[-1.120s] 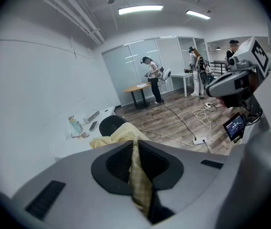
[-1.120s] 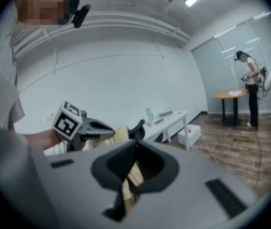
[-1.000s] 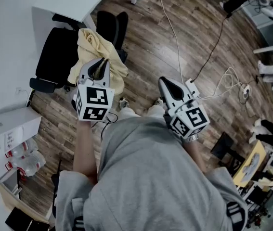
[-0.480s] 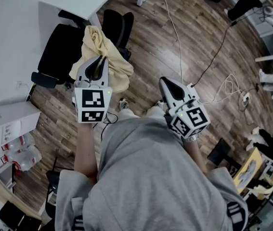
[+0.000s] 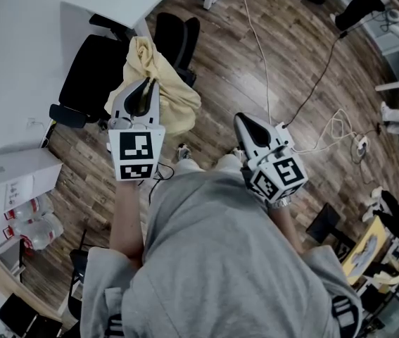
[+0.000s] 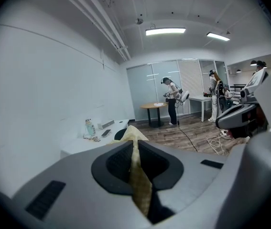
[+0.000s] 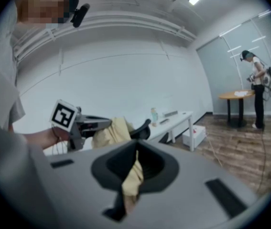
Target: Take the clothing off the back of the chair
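Wooden floor [image 5: 227, 69] lay beneath. Yellow clothing [image 5: 174, 101] hung on the chair [image 5: 86, 65] back at 11 o'clock. The left gripper [image 5: 145, 84] was clamped on a fold, and the right gripper [image 5: 243, 120] likewise pinched yellow cloth. The clothing was probably light and limp, best taken by bunched folds.

Floor [image 5: 220, 62] is laid in dark wood-look planks across the head view. A white desk [image 5: 108, 2] is set at 11 o'clock against the white wall [image 6: 39, 89]. A white box [image 5: 16, 174] and wrapped bottles [image 5: 34, 231] are set at 9 o'clock. A white cable [image 5: 255, 41] is run from 12 o'clock toward a power strip [image 5: 359, 129] at 3 o'clock, and a black cable [image 5: 319, 69] is laid near it at 2 o'clock. In the left gripper view, glass partitions [image 6: 159, 87] are seen at the far end, with a round wooden table [image 6: 153, 106] placed before them. Ceiling strip lights [image 6: 165, 31] are lit at 12 o'clock, and pipes [image 6: 97, 23] are run along the ceiling at 11 o'clock.
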Demonstrator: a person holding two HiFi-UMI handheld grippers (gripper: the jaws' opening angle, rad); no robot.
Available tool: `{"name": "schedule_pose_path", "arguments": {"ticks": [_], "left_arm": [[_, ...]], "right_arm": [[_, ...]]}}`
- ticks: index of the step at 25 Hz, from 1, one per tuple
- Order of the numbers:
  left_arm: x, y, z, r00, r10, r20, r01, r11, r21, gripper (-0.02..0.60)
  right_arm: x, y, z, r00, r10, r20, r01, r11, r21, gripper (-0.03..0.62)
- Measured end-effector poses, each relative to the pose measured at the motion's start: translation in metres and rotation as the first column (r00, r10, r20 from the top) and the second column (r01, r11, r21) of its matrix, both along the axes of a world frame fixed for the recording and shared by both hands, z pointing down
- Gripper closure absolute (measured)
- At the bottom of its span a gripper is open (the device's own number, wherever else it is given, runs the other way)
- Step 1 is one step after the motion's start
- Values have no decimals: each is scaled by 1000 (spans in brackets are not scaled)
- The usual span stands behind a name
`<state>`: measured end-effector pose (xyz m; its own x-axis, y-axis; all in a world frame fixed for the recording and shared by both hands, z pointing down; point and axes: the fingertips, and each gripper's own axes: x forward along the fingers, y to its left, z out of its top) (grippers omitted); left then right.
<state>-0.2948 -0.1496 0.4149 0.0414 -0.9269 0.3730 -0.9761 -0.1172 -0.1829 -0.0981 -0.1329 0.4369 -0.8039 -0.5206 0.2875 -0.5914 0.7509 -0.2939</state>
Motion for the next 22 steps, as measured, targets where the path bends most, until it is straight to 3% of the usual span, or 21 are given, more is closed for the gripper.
{"name": "schedule_pose_path", "arguments": {"ticks": [10, 22], "left_arm": [[3, 5, -19, 1000, -7, 9, 7, 998, 55, 520], [6, 8, -35, 996, -87, 5, 86, 992, 91, 520]], "right_arm": [[7, 5, 3, 1000, 20, 17, -20, 1000, -7, 560], [33, -6, 0, 1000, -10, 8, 10, 1000, -7, 560]]}}
